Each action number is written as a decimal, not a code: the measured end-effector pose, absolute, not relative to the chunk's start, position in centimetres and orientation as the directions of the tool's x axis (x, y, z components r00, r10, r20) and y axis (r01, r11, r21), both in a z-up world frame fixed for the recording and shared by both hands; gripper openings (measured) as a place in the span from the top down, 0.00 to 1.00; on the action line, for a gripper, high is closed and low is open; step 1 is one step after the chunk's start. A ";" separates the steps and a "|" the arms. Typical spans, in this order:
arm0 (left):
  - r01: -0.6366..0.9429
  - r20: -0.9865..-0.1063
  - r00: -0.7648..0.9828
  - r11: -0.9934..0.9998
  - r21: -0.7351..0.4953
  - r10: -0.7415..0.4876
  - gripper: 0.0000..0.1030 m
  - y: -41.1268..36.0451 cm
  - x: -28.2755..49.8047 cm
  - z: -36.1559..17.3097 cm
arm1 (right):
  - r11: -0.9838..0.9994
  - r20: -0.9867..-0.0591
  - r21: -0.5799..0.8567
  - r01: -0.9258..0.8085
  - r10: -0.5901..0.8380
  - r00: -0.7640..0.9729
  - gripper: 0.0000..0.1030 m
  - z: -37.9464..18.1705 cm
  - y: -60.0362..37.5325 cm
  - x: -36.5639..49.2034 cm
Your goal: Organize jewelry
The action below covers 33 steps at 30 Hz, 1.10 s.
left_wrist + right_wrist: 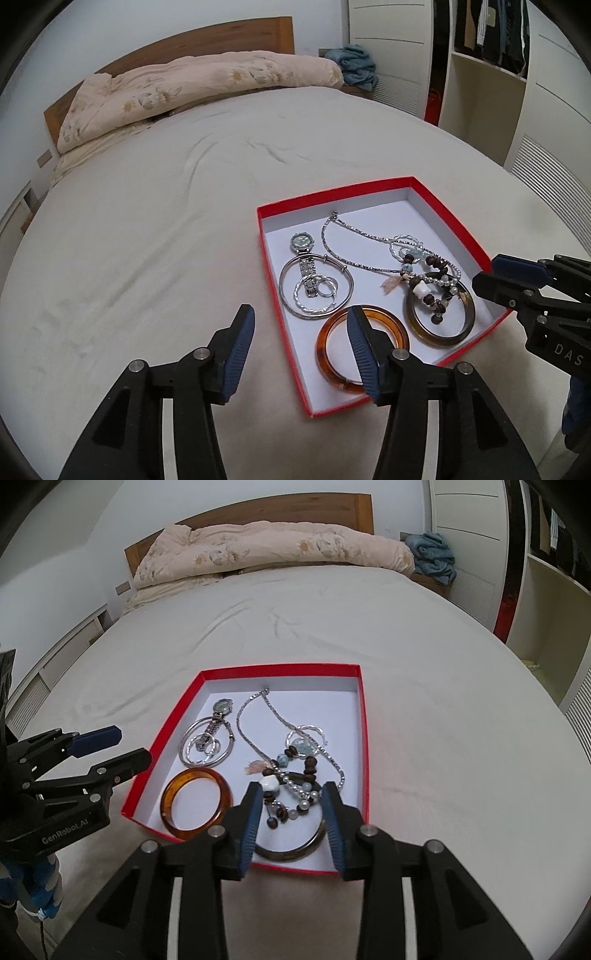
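Note:
A red box with a white inside lies on the bed. In it are an amber bangle, a dark bangle with a beaded bracelet lying across it, silver hoops, a watch and a chain necklace. My left gripper hovers open over the box's near left side, holding nothing. My right gripper hangs open above the dark bangle and beads, its pads clear of them.
The pale bedsheet spreads out around the box. A folded floral quilt lies against the wooden headboard at the far end. A blue towel sits beside it, and a white wardrobe stands to the right.

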<state>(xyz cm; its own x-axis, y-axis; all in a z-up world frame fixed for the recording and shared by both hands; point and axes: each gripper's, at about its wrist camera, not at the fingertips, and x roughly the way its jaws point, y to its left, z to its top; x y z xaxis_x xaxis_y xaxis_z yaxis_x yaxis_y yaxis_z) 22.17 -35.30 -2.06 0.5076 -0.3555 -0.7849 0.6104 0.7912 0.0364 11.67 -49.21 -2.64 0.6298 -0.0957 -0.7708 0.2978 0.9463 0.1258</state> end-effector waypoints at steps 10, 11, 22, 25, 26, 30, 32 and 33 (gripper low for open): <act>0.545 -0.760 0.551 0.838 0.016 -0.344 0.47 -32.5 20.7 0.1 | 0.949 -0.767 0.109 0.297 -0.110 0.632 0.58 -0.7 -47.4 10.0; 0.531 -0.759 0.557 0.847 0.016 -0.336 0.45 -32.0 20.5 0.5 | 0.949 -0.765 0.108 0.297 -0.111 0.634 0.57 -0.4 -47.0 9.8; 0.390 -0.736 0.629 0.921 0.020 -0.251 0.26 -24.1 16.3 5.1 | 0.960 -0.732 0.114 0.257 -0.093 0.674 0.42 3.7 -40.9 6.9; 0.349 -0.706 0.667 0.937 0.016 -0.237 0.21 -21.3 14.4 7.4 | 0.964 -0.715 0.114 0.242 -0.089 0.693 0.36 5.4 -38.4 5.4; 0.335 -0.693 0.682 0.942 0.011 -0.234 0.18 -20.1 13.5 8.3 | 0.965 -0.710 0.117 0.236 -0.085 0.700 0.35 5.9 -37.6 4.9; 0.296 -0.655 0.718 0.955 -0.017 -0.235 0.12 -16.4 10.4 11.1 | 0.966 -0.688 0.113 0.231 -0.092 0.720 0.35 7.8 -35.1 2.9; 0.275 -0.642 0.733 0.961 -0.024 -0.225 0.11 -14.7 8.8 12.1 | 0.965 -0.677 0.112 0.236 -0.099 0.729 0.35 8.7 -33.7 1.6; 0.269 -0.637 0.738 0.963 -0.025 -0.223 0.11 -13.9 8.2 12.5 | 0.964 -0.676 0.110 0.241 -0.105 0.729 0.35 9.1 -33.1 1.1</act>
